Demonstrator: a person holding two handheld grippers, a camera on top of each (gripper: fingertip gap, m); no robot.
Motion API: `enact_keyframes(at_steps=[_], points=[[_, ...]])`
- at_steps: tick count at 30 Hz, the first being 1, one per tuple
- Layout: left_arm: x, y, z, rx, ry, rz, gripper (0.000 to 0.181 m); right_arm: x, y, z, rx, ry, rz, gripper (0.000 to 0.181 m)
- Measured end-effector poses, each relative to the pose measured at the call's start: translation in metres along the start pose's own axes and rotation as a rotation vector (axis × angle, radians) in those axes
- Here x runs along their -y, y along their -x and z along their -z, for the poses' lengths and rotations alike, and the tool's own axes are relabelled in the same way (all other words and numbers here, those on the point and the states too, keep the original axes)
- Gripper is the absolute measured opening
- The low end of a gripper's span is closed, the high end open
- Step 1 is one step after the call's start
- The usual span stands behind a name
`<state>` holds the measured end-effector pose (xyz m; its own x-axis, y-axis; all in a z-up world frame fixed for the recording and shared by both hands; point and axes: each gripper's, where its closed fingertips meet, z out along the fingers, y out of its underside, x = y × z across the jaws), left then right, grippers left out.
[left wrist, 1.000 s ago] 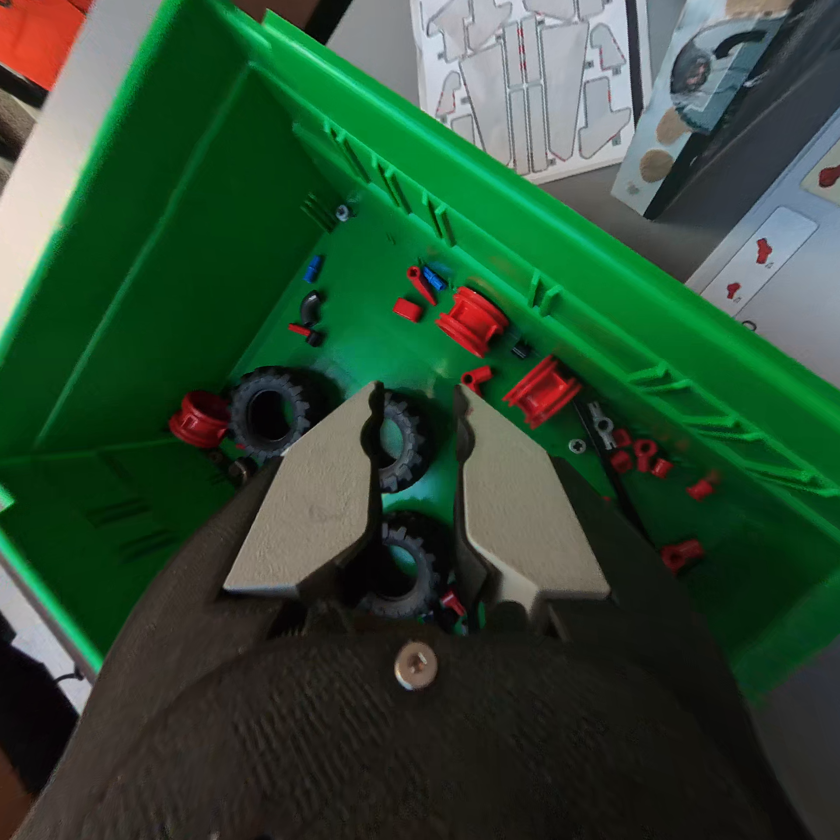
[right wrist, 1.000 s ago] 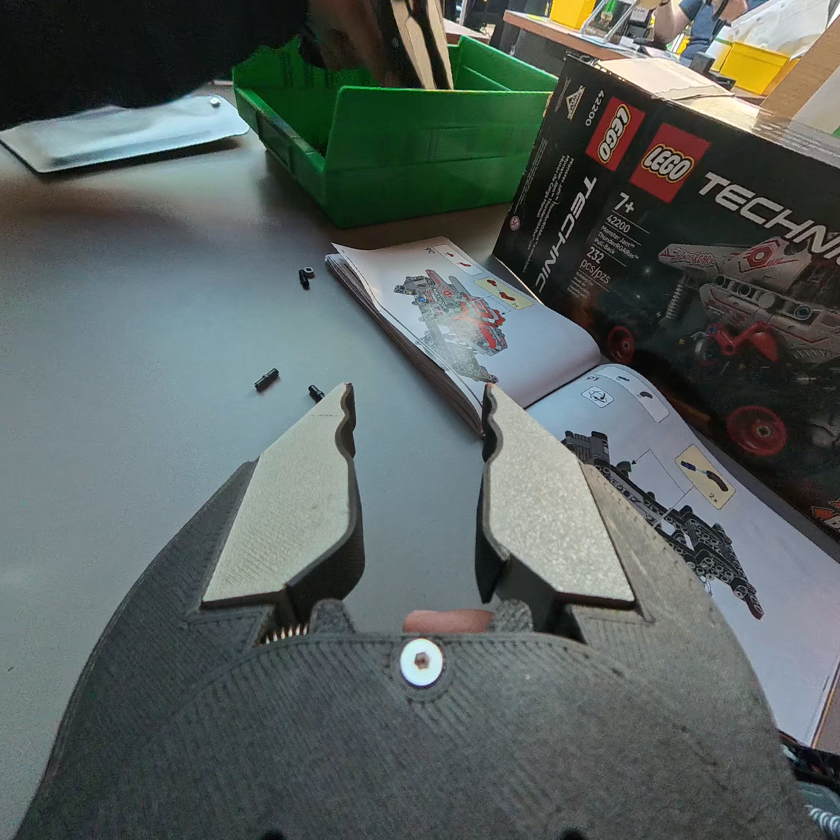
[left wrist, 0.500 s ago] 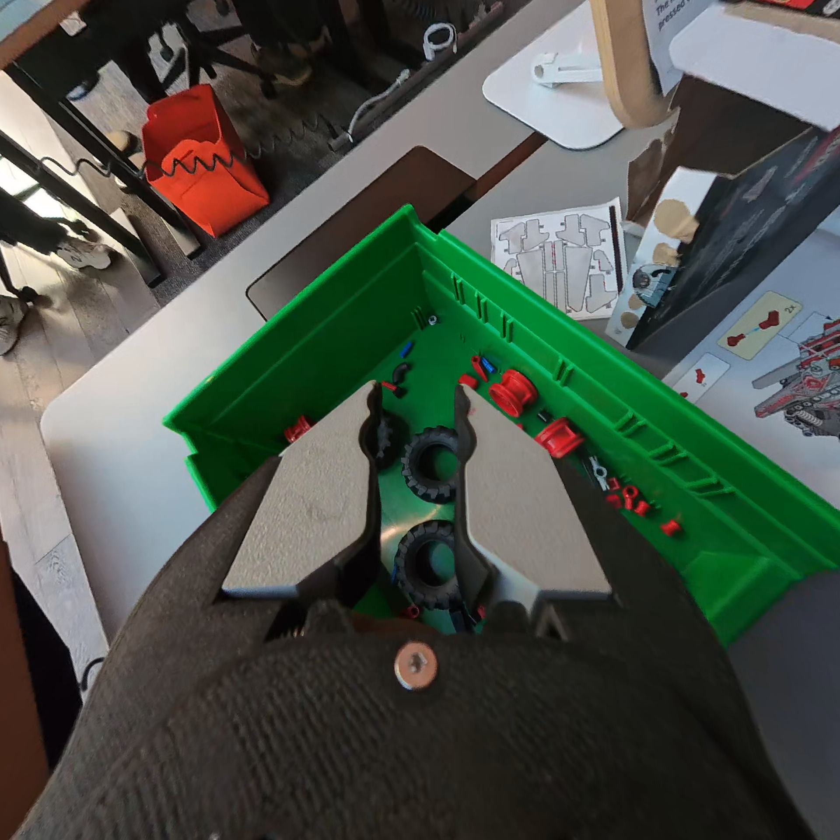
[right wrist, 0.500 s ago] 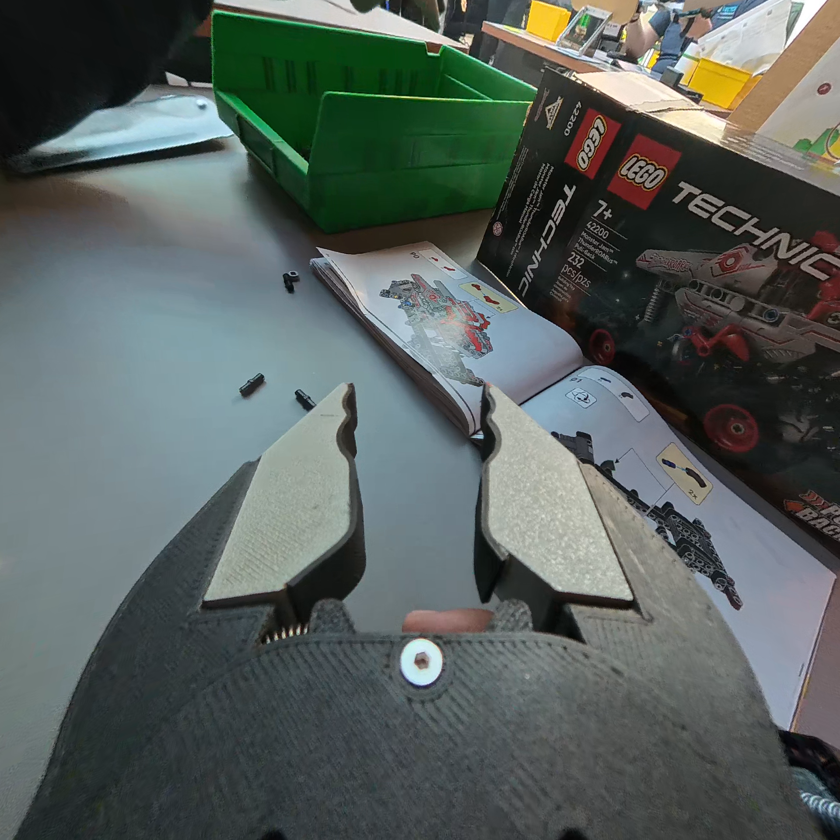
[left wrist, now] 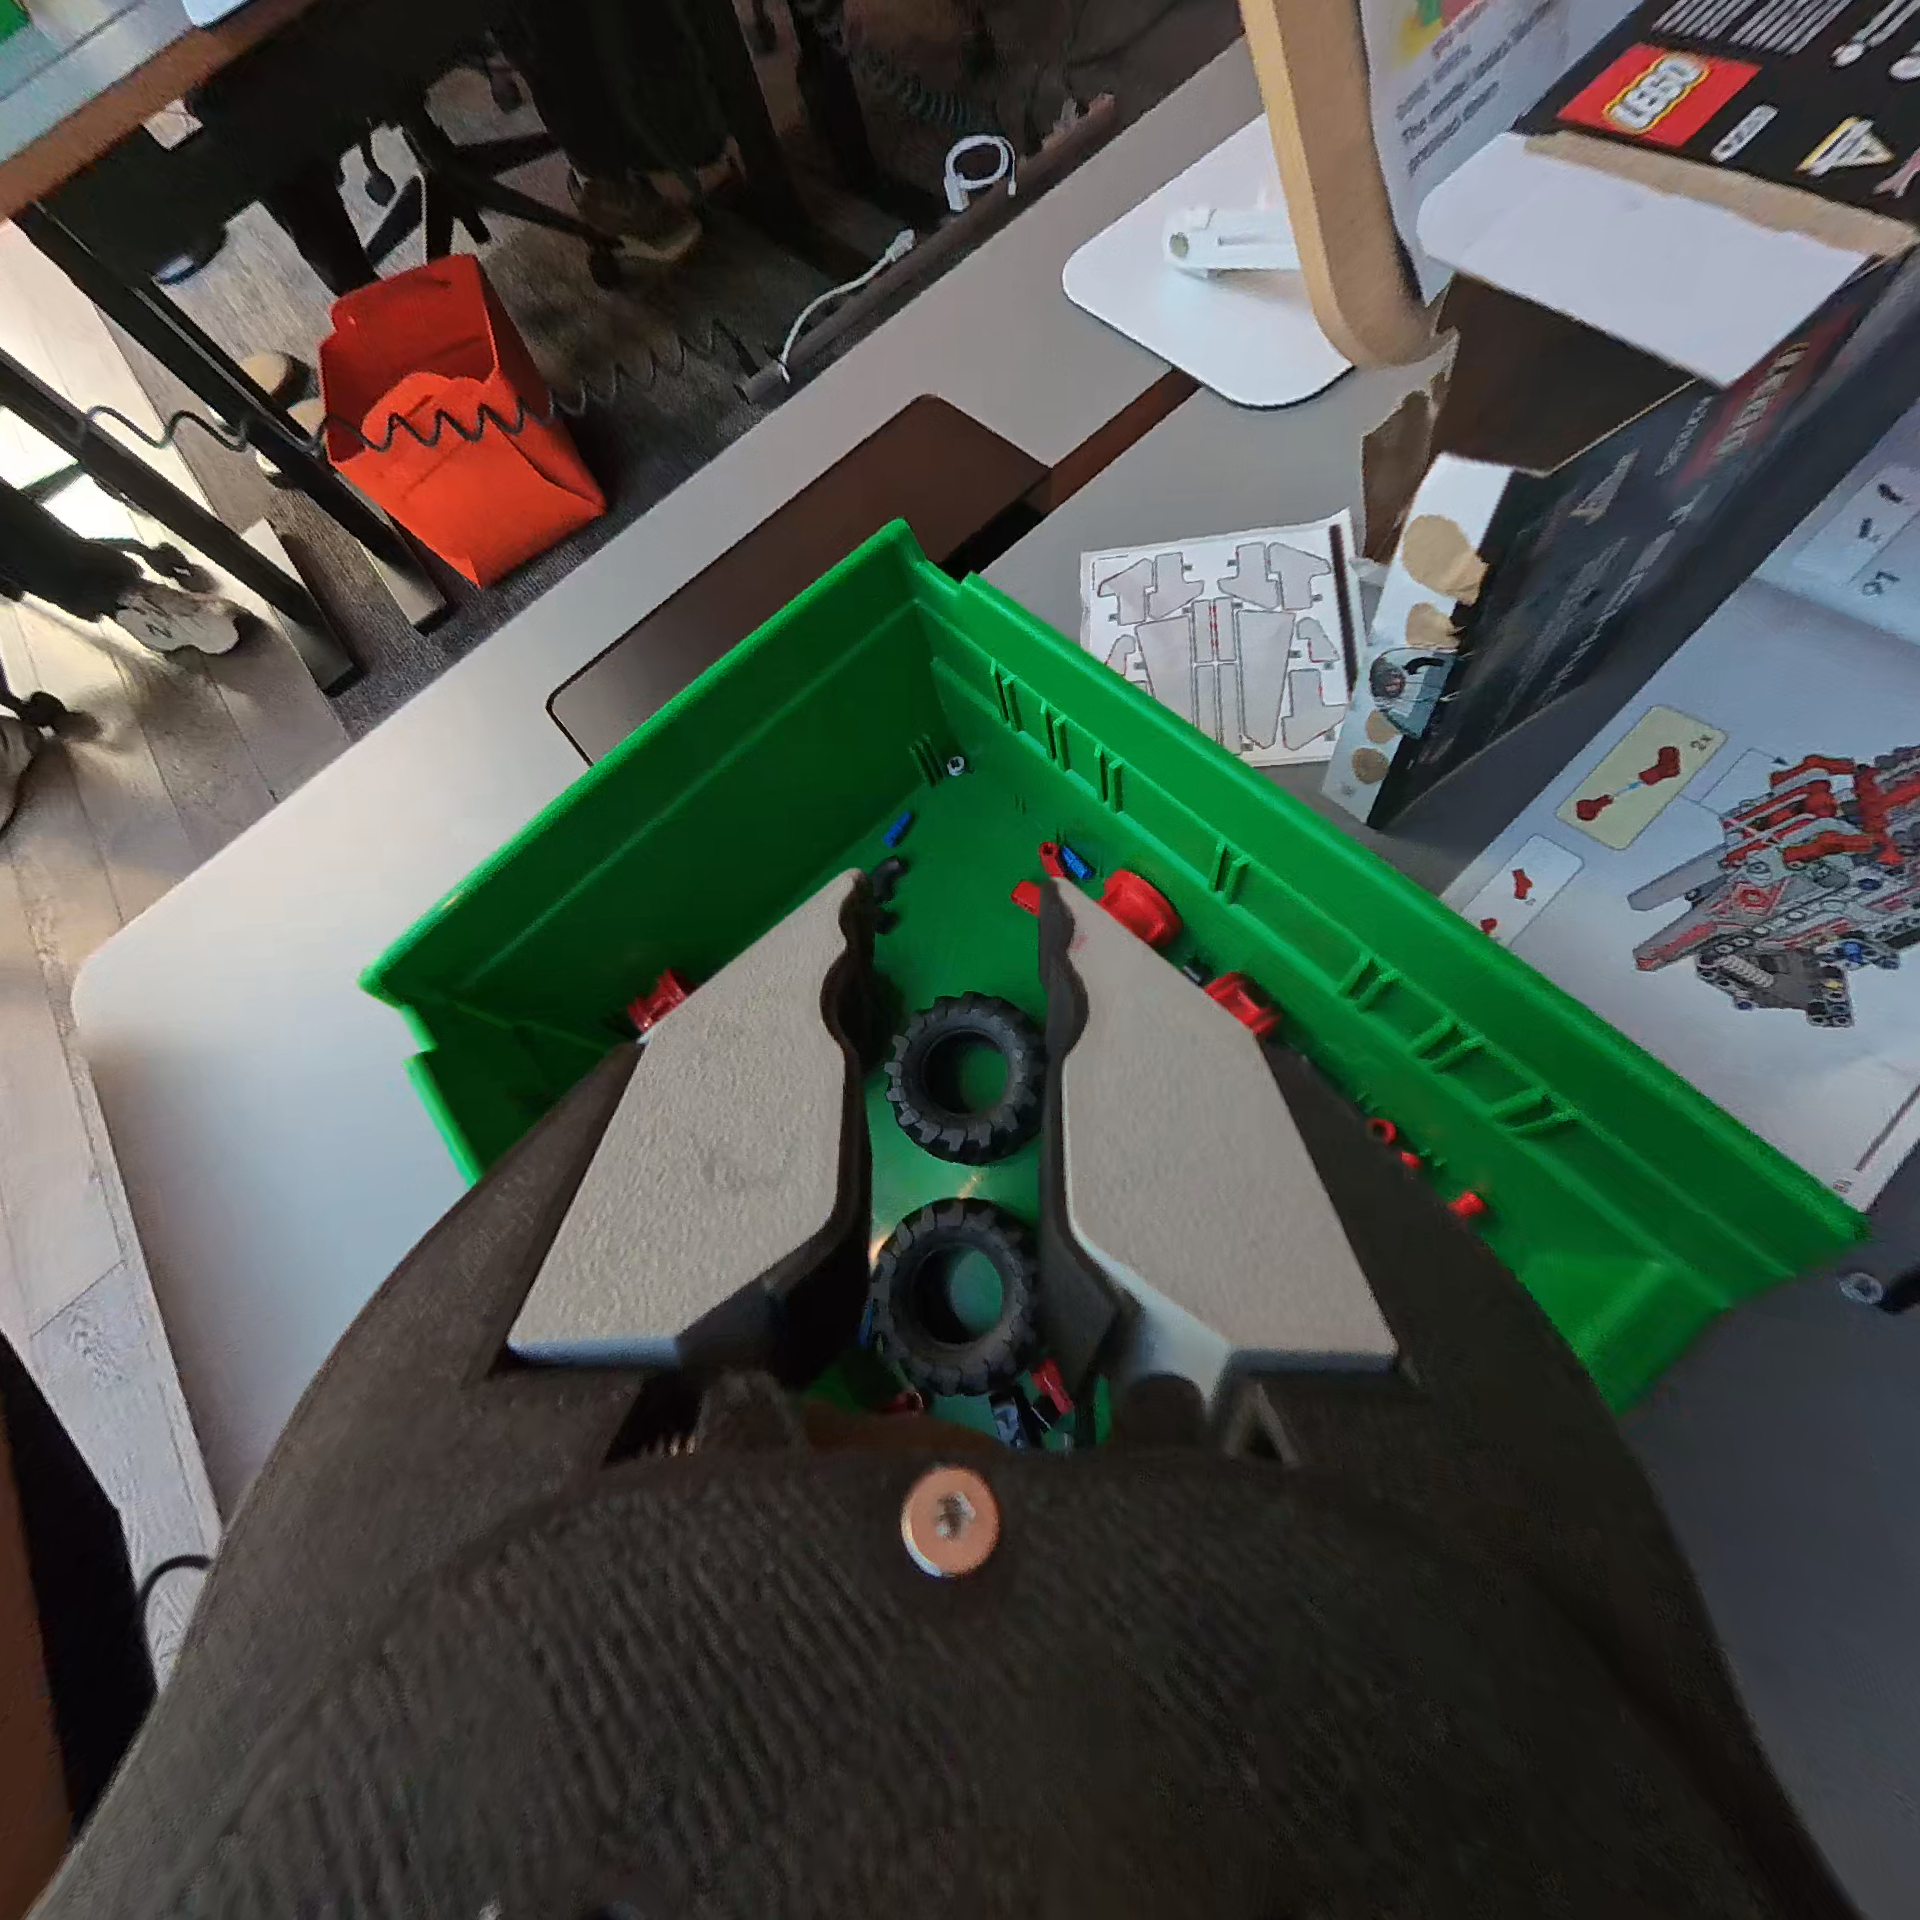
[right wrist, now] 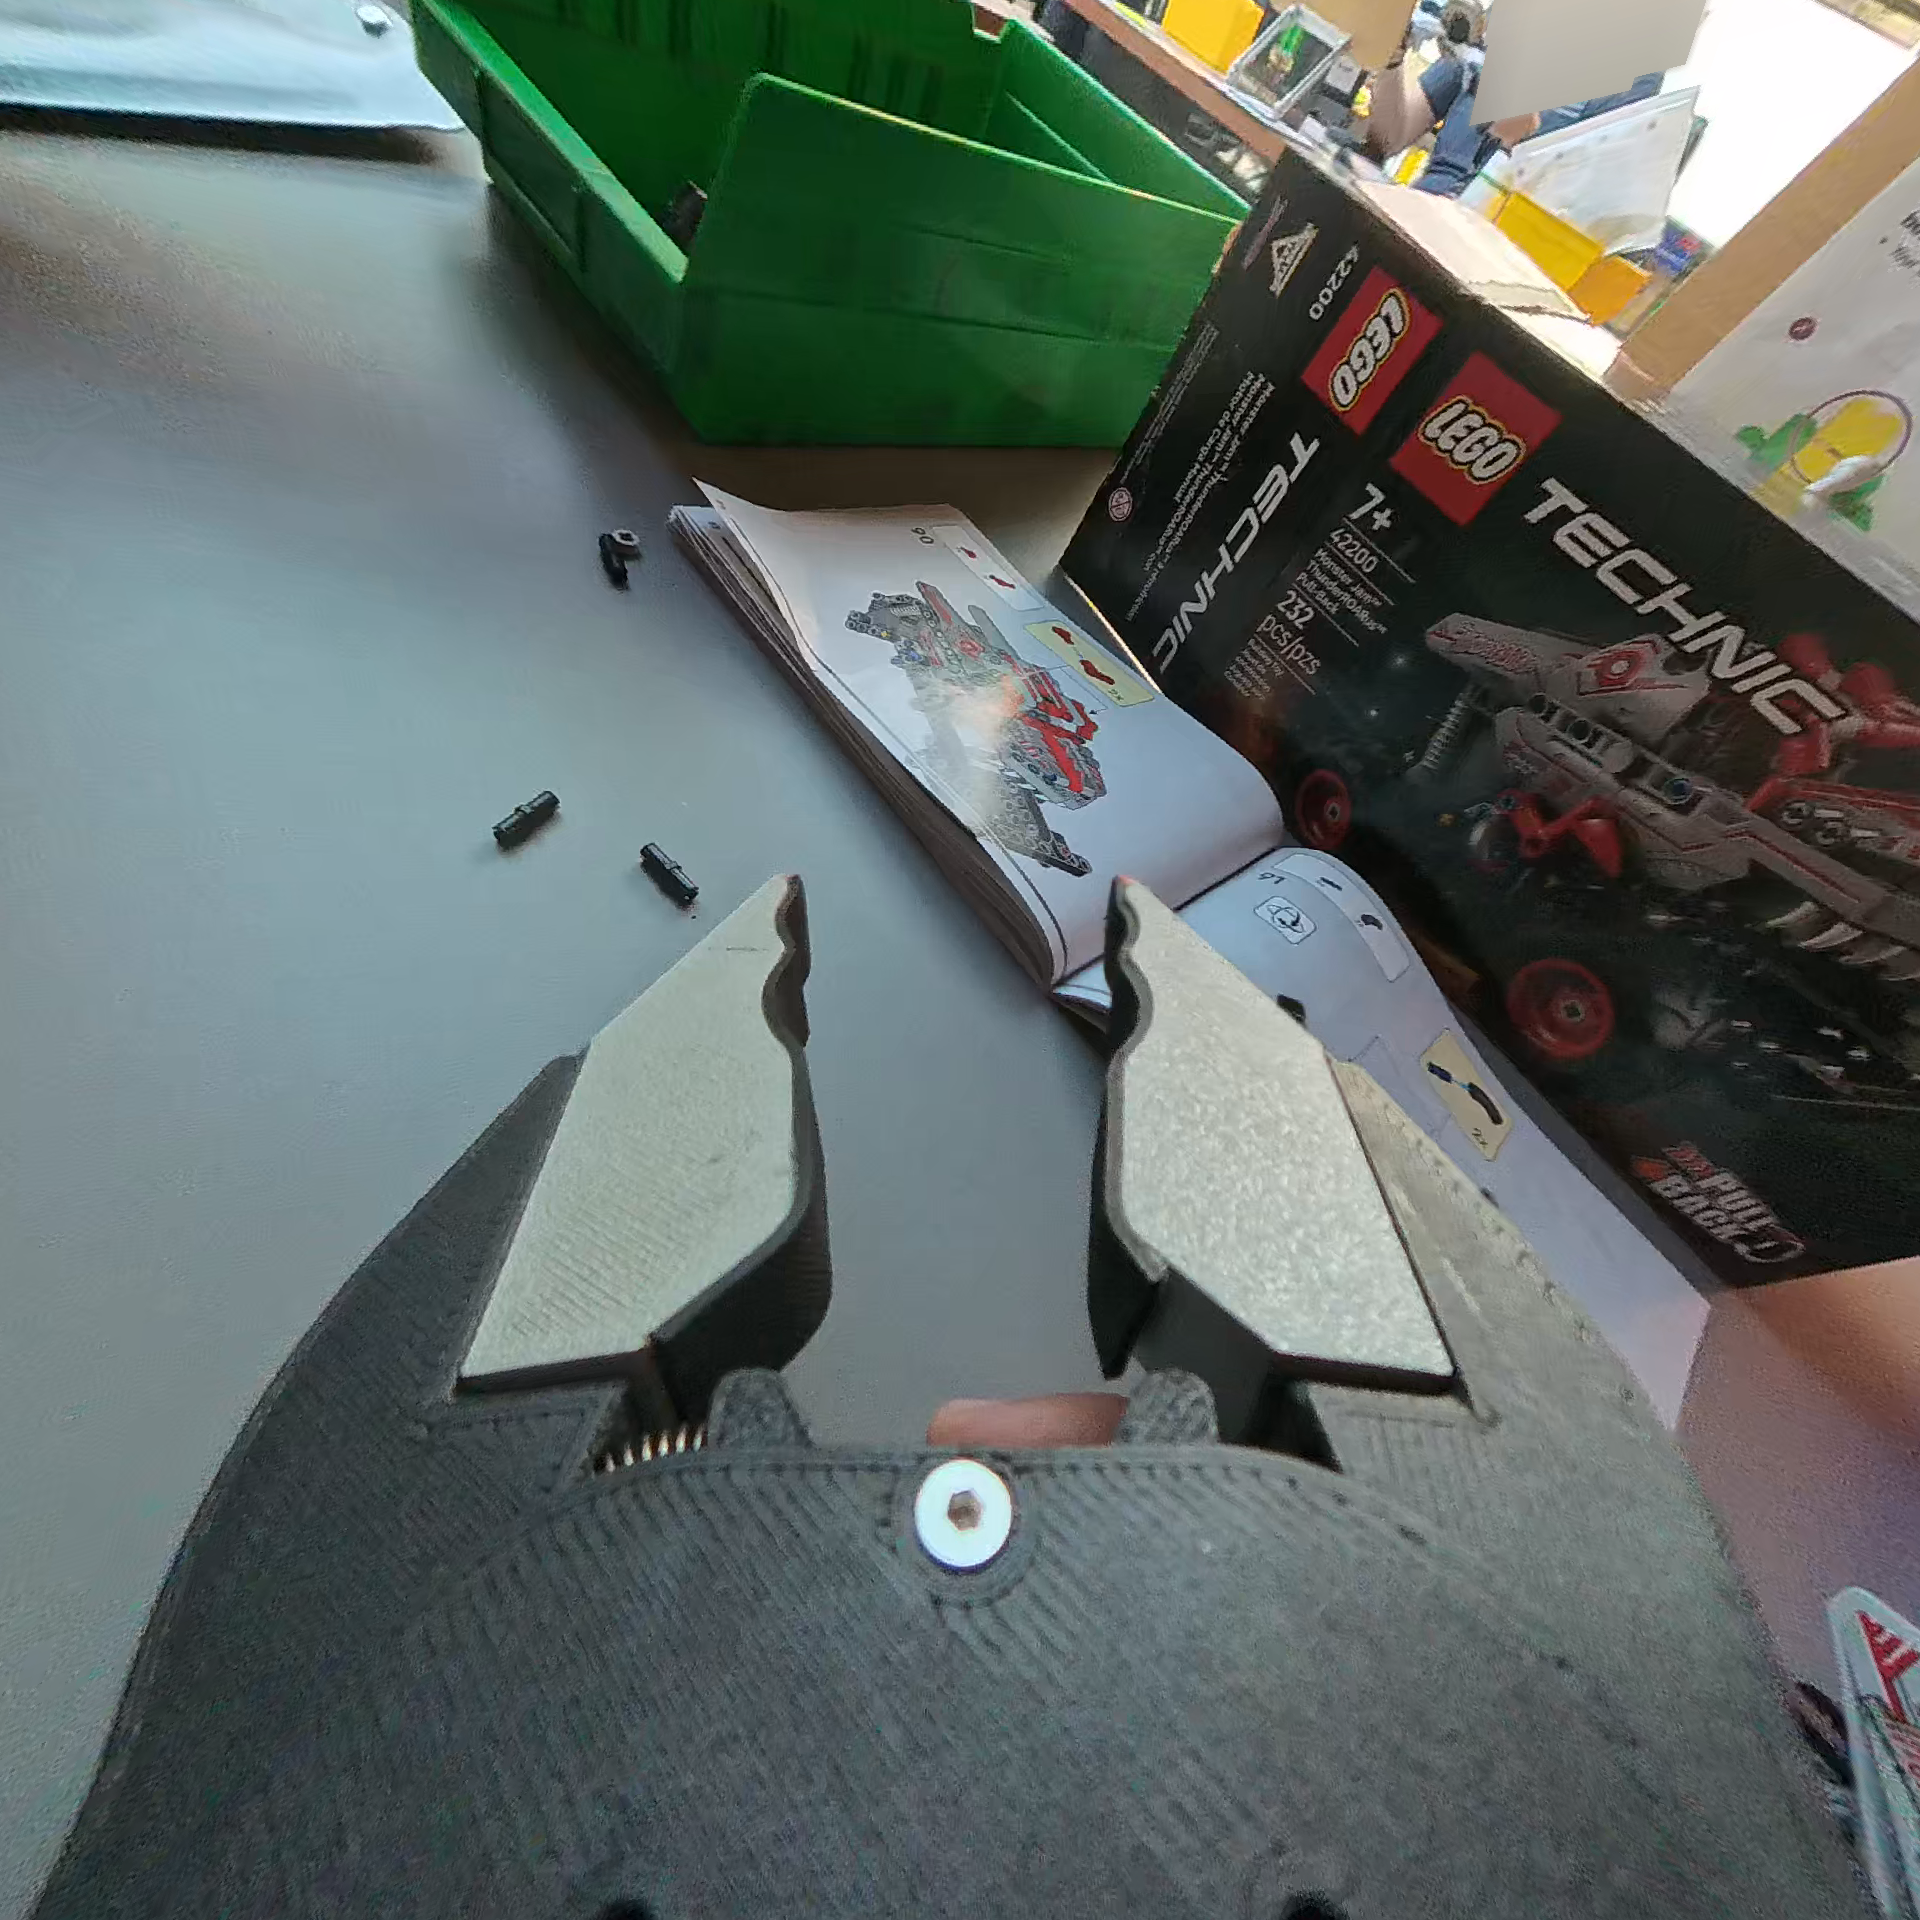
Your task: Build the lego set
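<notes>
Where tyres lie: green bin.

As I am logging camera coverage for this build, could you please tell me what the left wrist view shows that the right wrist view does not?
Only the left wrist view looks down into the green bin, showing two black tyres, red wheel hubs, small red and blue pieces and, beyond the bin, a sticker sheet. Only the right wrist view shows three small black pins loose on the dark table. Both show the bin, the set's box and the open instruction booklet; each view's own fingers are open and empty.
</notes>
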<state>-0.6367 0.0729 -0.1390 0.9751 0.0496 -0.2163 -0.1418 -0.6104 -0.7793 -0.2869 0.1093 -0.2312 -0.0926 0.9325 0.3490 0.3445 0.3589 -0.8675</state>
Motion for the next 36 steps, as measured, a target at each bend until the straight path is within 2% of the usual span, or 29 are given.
enact_keyframes(at_steps=[5,11,13,16,21,25,28,30,31,33,36], points=[[-0.002,-0.008,0.033,0.010,-0.023,-0.003,0.029,0.001,-0.006,0.002,-0.038,-0.009,-0.011,0.054],[-0.052,-0.021,0.060,0.038,0.013,0.040,0.030,0.003,-0.009,0.005,-0.009,-0.038,-0.078,0.055],[-0.069,-0.031,0.063,0.008,0.036,0.049,0.030,0.002,-0.011,0.005,0.000,-0.038,-0.099,0.055],[-0.089,-0.049,0.055,-0.061,0.113,0.019,0.031,0.003,-0.013,0.006,0.009,-0.050,-0.127,0.055],[-0.123,-0.073,0.022,-0.188,0.326,-0.089,0.038,0.003,-0.017,0.007,0.027,-0.064,-0.185,0.054],[-0.115,-0.086,0.010,-0.275,0.322,-0.089,0.041,0.003,-0.017,0.007,0.025,-0.062,-0.183,0.054],[-0.107,-0.084,0.005,-0.274,0.289,-0.079,0.038,0.002,-0.015,0.005,0.020,-0.052,-0.154,0.053],[-0.090,-0.072,0.003,-0.200,0.192,-0.056,0.017,0.002,-0.014,0.005,0.023,-0.049,-0.143,0.052],[-0.083,-0.060,0.002,-0.135,0.146,-0.051,0.014,0.002,-0.013,0.005,0.026,-0.049,-0.142,0.051],[-0.074,-0.050,0.001,-0.092,0.083,-0.021,0.021,0.002,-0.013,0.004,0.035,-0.047,-0.152,0.051],[-0.074,-0.040,0.001,-0.031,0.070,-0.007,0.025,0.001,-0.015,0.004,0.041,-0.047,-0.174,0.051]])
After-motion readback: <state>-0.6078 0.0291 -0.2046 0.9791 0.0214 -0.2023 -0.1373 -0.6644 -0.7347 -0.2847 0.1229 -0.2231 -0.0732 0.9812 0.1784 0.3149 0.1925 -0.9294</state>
